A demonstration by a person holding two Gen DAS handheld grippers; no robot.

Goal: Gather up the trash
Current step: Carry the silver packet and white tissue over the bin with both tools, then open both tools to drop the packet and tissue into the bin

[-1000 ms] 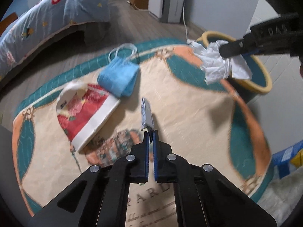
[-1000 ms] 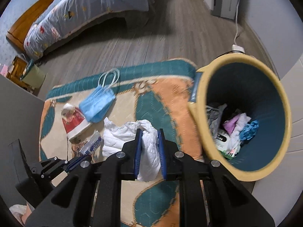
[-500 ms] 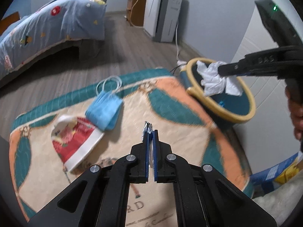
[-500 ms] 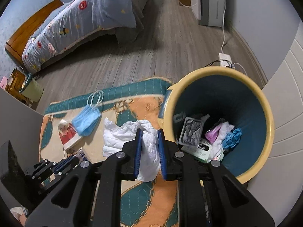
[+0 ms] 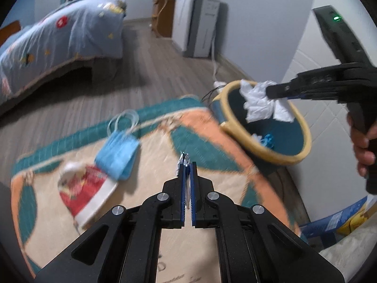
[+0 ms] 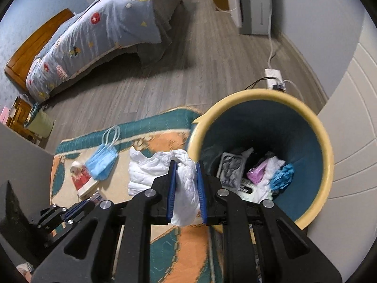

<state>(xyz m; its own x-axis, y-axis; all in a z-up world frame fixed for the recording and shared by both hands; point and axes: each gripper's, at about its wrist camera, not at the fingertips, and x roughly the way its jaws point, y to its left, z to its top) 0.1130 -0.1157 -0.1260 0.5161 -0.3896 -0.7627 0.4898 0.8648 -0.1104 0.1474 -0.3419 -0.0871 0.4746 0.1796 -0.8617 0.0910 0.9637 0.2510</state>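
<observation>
My left gripper (image 5: 186,165) is shut on a thin silvery wrapper (image 5: 183,161), held edge-on above the patterned rug (image 5: 212,146). My right gripper (image 6: 185,165) is shut on a crumpled white tissue (image 6: 186,186), right at the near rim of the yellow bin with a teal inside (image 6: 327,165). From the left wrist view the tissue (image 5: 258,102) hangs over the bin's (image 5: 278,158) mouth, held by the right gripper (image 5: 271,92). A blue face mask (image 5: 117,155) (image 6: 101,164) and a red and white wrapper (image 5: 84,194) (image 6: 81,180) lie on the rug. The left gripper (image 6: 94,198) shows low at the left in the right wrist view.
The bin holds several bits of trash, among them a grey tray (image 6: 229,173) and blue gloves (image 6: 281,176). A bed with a blue quilt (image 6: 101,30) stands behind the rug. A power strip (image 6: 273,77) with cables lies behind the bin. A grey appliance (image 5: 198,23) stands by the wall.
Both grippers have risen, and the rug looks farther below. The right one carried the tissue rightwards to the bin's rim. The wrapper in the left gripper has turned edge-on.
</observation>
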